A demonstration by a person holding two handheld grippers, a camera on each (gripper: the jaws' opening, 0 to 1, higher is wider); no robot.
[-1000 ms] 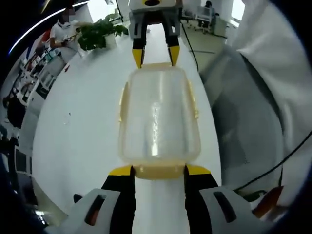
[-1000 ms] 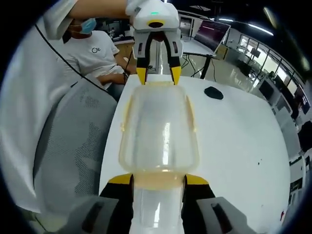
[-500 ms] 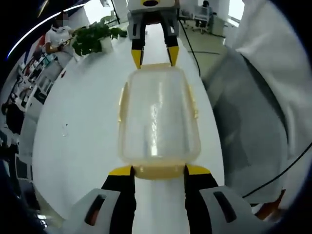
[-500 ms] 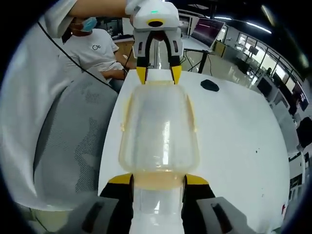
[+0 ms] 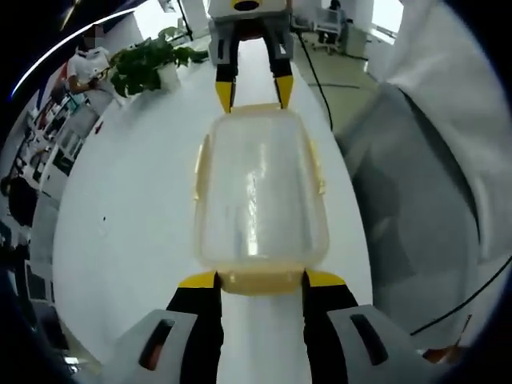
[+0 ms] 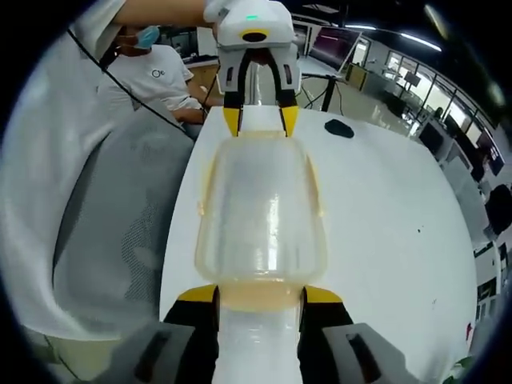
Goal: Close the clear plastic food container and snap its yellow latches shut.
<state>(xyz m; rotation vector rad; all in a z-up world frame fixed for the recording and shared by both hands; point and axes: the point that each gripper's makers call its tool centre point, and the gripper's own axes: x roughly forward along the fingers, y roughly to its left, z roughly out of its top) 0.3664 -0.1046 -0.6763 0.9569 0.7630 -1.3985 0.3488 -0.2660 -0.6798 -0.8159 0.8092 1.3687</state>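
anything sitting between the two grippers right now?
Yes: the clear food container spans the whole stretch. In the left gripper view, the left gripper stands at its near yellow end latch and the right gripper at the far end; the right gripper view mirrors this.

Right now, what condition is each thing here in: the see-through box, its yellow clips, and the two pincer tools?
Clear plastic food container: lid on, held between both grippers above the white table.
Yellow end latch: between the left gripper's jaws; whether snapped, cannot tell.
Left gripper: jaws at the container's near end.
Right gripper: jaws at the opposite end.
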